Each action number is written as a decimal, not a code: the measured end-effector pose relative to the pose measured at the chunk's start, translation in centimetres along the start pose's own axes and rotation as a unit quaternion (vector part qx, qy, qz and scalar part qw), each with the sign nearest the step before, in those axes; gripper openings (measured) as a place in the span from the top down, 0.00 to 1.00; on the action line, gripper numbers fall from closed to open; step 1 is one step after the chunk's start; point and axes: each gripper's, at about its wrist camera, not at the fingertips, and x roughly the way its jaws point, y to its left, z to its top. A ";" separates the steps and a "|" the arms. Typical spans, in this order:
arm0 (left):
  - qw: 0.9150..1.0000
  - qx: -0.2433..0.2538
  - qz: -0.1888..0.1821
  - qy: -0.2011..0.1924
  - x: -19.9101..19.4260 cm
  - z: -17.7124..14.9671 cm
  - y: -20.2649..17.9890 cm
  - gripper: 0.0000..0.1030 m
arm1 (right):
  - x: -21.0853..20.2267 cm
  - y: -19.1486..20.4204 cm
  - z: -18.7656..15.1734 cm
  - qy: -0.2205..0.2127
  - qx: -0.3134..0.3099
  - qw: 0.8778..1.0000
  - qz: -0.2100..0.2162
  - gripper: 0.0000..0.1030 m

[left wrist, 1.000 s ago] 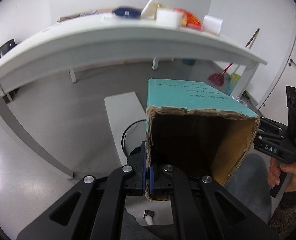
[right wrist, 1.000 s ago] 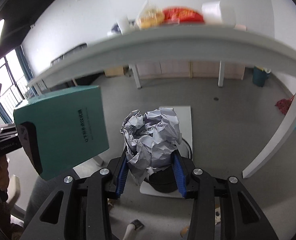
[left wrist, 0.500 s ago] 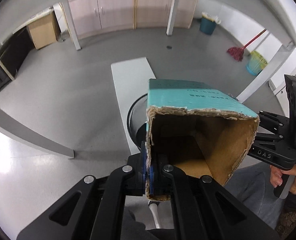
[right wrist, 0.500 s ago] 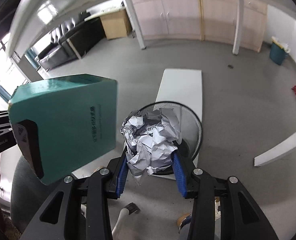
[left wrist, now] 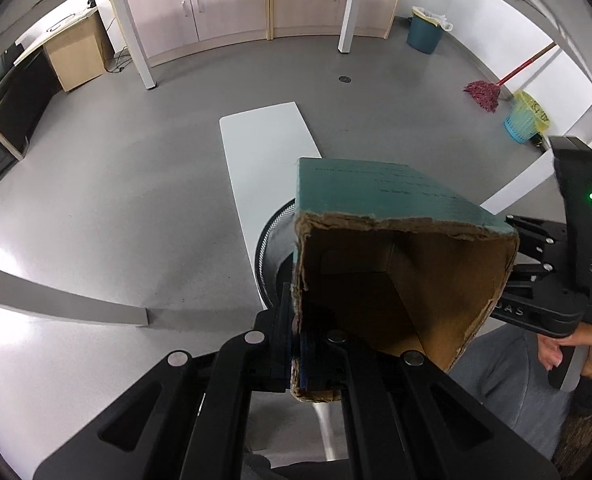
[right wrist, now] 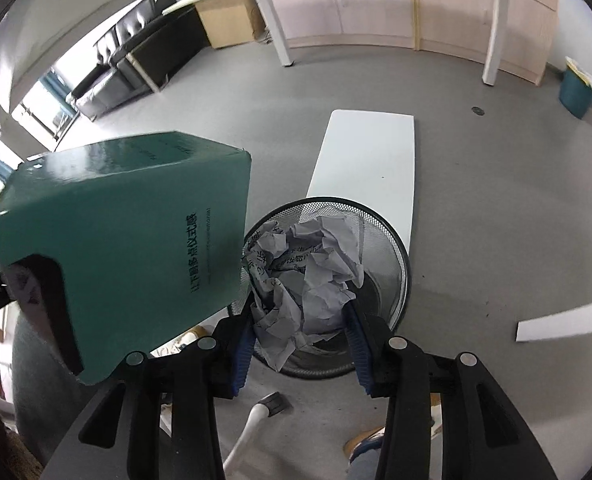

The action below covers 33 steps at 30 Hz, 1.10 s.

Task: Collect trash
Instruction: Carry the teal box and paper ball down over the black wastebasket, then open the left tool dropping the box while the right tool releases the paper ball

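Grey office floor with the wire bin (right wrist: 328, 280) directly below: the right gripper (right wrist: 302, 336) is pinching the crumpled paper (right wrist: 304, 276) over its mouth, the left gripper (left wrist: 308, 348) is clamping the green box (left wrist: 396, 248) wall beside it, so the drop-off step needs releases over the rim.

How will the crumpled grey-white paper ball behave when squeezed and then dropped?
The crumpled grey-white paper ball looks light and hollow, so it probably crushes between the jaws. Its creased, irregular surface suggests little rolling; it would likely drop into the black mesh wastebasket.
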 end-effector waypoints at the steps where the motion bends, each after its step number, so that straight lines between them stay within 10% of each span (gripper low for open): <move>1: 1.000 0.001 0.001 0.000 0.1 0.3 -0.1 0.97 | 0.4 -0.2 0.3 0.004 -0.003 1.000 -0.001 0.55; 12: 1.000 0.021 -0.011 0.013 1.6 1.1 0.2 0.87 | 2.5 -2.6 1.9 0.025 0.034 0.999 0.034 0.35; 15: 1.000 0.013 0.001 -0.010 0.7 0.8 0.6 0.25 | 2.6 -2.4 2.1 0.020 0.033 0.999 0.021 0.10; 33: 0.997 0.005 -0.042 -0.066 -5.1 -2.8 0.9 0.15 | -2.0 -1.9 -1.7 -0.022 0.055 0.998 0.012 0.03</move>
